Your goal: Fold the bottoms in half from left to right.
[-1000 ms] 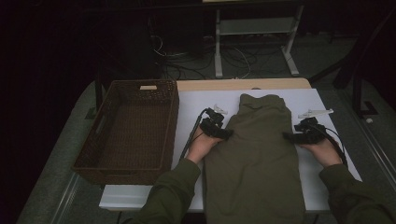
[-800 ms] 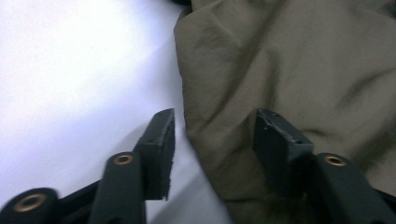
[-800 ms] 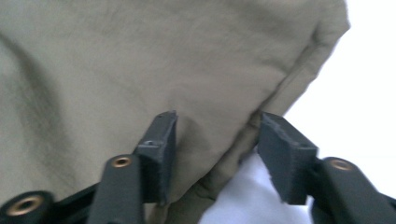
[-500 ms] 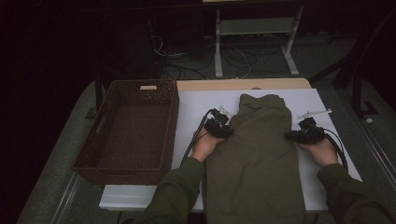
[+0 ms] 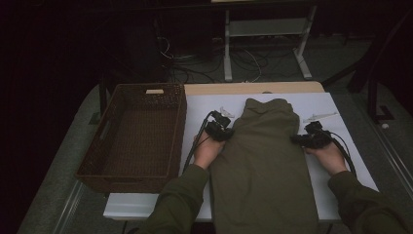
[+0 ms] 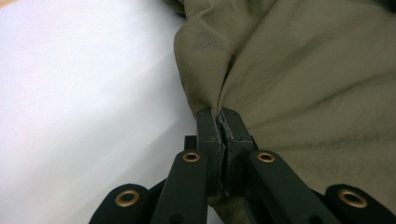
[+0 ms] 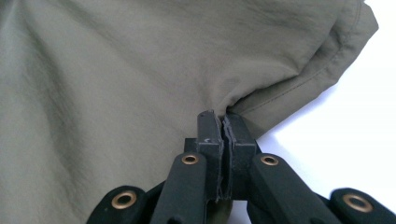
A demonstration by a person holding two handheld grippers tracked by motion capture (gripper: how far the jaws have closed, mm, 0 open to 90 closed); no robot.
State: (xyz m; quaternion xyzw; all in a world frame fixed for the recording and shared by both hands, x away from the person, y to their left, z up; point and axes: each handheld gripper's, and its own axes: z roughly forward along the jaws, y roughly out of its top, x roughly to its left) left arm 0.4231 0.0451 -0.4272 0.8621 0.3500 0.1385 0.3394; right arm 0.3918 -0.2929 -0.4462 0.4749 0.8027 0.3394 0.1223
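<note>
An olive-green garment (image 5: 263, 161) lies lengthwise on the white table (image 5: 336, 107), folded narrow. My left gripper (image 5: 229, 136) is at the garment's left edge; its jaws have just been closing and now pinch a fold of the cloth (image 6: 205, 70) between the pads. My right gripper (image 5: 296, 139) is at the right edge; its jaws have also just been closing and clamp the fabric (image 7: 140, 93) near a stitched hem. Both grippers (image 6: 219, 116) (image 7: 223, 119) point inward toward the garment.
A dark woven basket (image 5: 160, 92) stands on the table's left side, close to my left forearm. Two small pale objects (image 5: 319, 116) lie on the table near its far part. Beyond the table's far edge are cables and a white stand (image 5: 263, 29).
Both grippers went from open to shut on the garment's edges. The left hand shifted slightly inward; the cloth bunches a little at each grip.
</note>
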